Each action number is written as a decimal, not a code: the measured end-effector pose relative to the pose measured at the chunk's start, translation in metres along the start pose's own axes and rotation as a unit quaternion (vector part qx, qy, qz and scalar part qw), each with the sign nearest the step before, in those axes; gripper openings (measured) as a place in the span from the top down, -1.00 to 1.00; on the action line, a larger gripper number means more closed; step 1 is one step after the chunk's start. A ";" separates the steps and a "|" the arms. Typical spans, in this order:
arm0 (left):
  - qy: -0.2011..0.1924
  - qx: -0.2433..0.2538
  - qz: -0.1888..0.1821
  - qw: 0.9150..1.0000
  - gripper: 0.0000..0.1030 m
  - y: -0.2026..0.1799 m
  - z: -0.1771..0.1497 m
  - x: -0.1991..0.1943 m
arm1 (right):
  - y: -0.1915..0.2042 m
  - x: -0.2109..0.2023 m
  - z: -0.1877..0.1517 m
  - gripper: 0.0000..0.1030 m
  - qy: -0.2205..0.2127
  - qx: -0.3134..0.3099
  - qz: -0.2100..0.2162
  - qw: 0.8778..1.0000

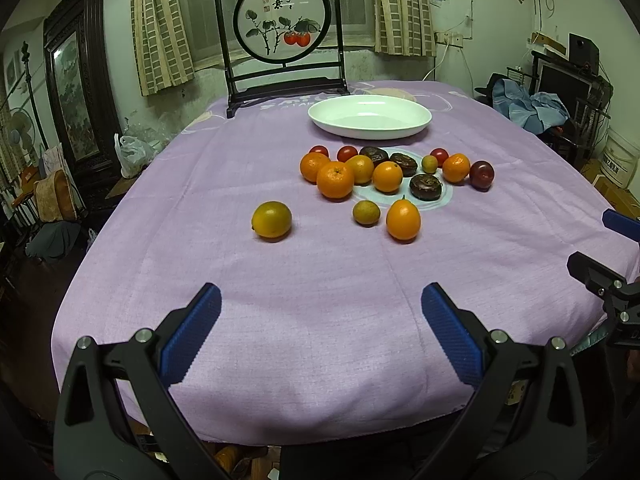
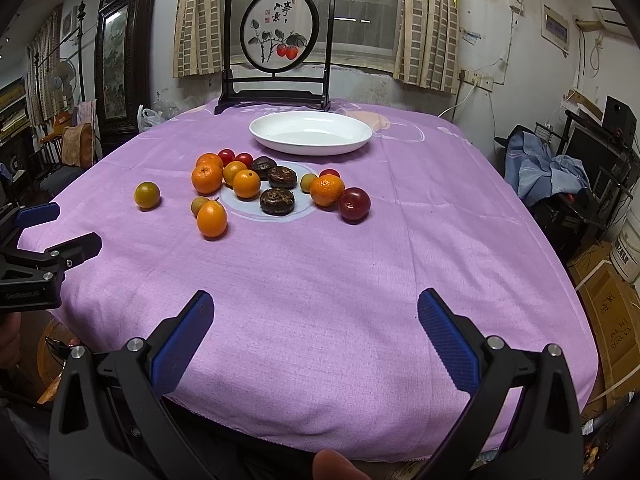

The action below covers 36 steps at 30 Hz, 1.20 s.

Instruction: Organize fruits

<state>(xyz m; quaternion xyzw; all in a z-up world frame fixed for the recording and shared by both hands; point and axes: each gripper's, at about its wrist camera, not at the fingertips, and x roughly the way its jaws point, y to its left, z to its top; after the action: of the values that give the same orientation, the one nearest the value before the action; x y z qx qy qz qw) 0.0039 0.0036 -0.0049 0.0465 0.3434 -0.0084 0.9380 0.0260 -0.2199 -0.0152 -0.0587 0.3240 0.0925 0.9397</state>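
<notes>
Several fruits lie loose on the purple cloth: oranges (image 1: 335, 179) (image 2: 207, 178), small red tomatoes (image 1: 347, 153) (image 2: 226, 156), dark brown fruits (image 1: 425, 186) (image 2: 277, 201), a dark red plum (image 1: 481, 175) (image 2: 353, 204), and a yellow-green citrus (image 1: 272, 219) (image 2: 147, 195) apart to the left. Behind them stands an empty white plate (image 1: 370, 130) (image 2: 312, 146). My left gripper (image 1: 320, 312) is open and empty near the table's front edge. My right gripper (image 2: 314, 316) is also open and empty, beside it to the right. Each gripper shows at the edge of the other's view.
A framed persimmon painting on a dark stand (image 1: 280, 36) (image 2: 280, 40) stands at the table's far edge behind the plate. The purple cloth (image 1: 320, 280) (image 2: 400, 260) covers the table. Furniture, cardboard boxes (image 2: 608, 308) and clothes crowd the room's sides.
</notes>
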 end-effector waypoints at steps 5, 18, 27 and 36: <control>0.001 -0.003 0.000 1.000 -0.96 0.002 -0.001 0.002 | 0.000 -0.001 0.001 -0.97 0.001 0.000 0.001 1.000; 0.002 -0.002 0.000 1.000 -0.96 0.003 -0.001 0.002 | 0.004 -0.001 0.000 -0.97 -0.003 -0.004 0.001 1.000; 0.003 -0.002 0.000 1.000 -0.96 0.003 -0.001 0.003 | 0.006 0.001 -0.001 -0.97 -0.003 -0.006 0.001 1.000; 0.004 -0.002 0.000 1.000 -0.96 0.003 -0.001 0.004 | 0.005 0.002 -0.001 -0.97 -0.002 -0.006 0.004 1.000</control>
<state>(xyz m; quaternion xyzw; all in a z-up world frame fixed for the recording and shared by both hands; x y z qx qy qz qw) 0.0062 0.0067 -0.0085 0.0441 0.3470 -0.0078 0.9368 0.0256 -0.2150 -0.0175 -0.0633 0.3217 0.0981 0.9396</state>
